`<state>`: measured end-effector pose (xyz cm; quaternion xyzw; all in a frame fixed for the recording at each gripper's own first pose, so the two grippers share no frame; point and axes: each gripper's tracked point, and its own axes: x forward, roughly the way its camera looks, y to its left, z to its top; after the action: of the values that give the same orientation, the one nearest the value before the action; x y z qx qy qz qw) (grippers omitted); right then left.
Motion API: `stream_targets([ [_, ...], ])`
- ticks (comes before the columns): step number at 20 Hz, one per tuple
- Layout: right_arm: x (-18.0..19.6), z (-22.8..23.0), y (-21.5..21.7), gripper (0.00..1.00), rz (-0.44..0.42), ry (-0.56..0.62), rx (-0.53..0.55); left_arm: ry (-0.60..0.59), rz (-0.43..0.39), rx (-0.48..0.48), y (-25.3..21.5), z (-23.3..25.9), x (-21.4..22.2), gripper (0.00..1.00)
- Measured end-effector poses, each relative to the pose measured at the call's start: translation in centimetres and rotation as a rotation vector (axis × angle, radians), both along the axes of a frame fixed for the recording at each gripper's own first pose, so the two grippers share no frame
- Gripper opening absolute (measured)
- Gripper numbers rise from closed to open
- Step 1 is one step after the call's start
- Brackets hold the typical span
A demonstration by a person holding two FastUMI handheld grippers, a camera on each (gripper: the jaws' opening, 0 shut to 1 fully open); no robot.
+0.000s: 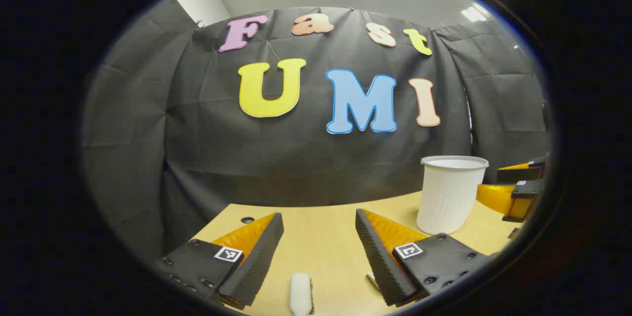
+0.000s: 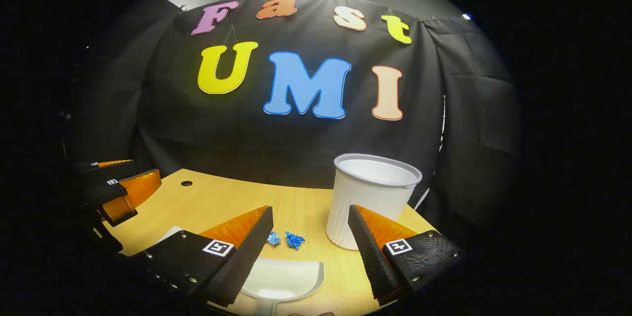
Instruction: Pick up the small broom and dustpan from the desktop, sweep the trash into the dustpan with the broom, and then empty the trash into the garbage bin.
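In the left gripper view, the left gripper (image 1: 318, 252) hung over the wooden desk (image 1: 321, 227) with its jaws spread wide and nothing between them. The small white broom (image 1: 300, 294) lay flat on the desk right below that gap, a touch nearer the left finger, and its near end was cut off at the bottom edge, so its handle could not be made out. The white garbage bin (image 1: 450, 193) stood upright off to the right, beyond the right finger, and past it the other gripper poked in at the edge.

Over in the right gripper view, the right gripper (image 2: 310, 252) was just as wide open, holding nothing. The white dustpan (image 2: 282, 280) sat on the desk directly under the gap, its open mouth pointing away from the camera, its handle running out of view at the bottom and its left side hidden behind the left finger. Just beyond its front lip lay the trash (image 2: 289, 239), two small blue crumpled scraps side by side. The bin stood close behind the right finger, partly covered by it.
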<state>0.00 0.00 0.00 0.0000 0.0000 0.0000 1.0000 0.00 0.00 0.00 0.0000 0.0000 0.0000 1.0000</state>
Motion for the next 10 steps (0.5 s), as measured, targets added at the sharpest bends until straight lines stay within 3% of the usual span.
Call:
stream_targets([
  [2, -0.02, -0.12, -0.01, 0.96, 0.000, 0.004, 0.001, 0.002, 0.005, -0.001, 0.14, -0.05, -0.11, 0.93],
  [5, -0.07, -0.40, 0.00, 0.96, 0.001, 0.012, 0.003, 0.004, 0.016, -0.002, 0.44, -0.14, -0.16, 0.99],
  [10, -0.19, -0.43, -0.23, 0.96, -0.001, 0.017, 0.011, 0.010, 0.020, -0.011, 0.46, -0.39, -0.37, 0.96],
])
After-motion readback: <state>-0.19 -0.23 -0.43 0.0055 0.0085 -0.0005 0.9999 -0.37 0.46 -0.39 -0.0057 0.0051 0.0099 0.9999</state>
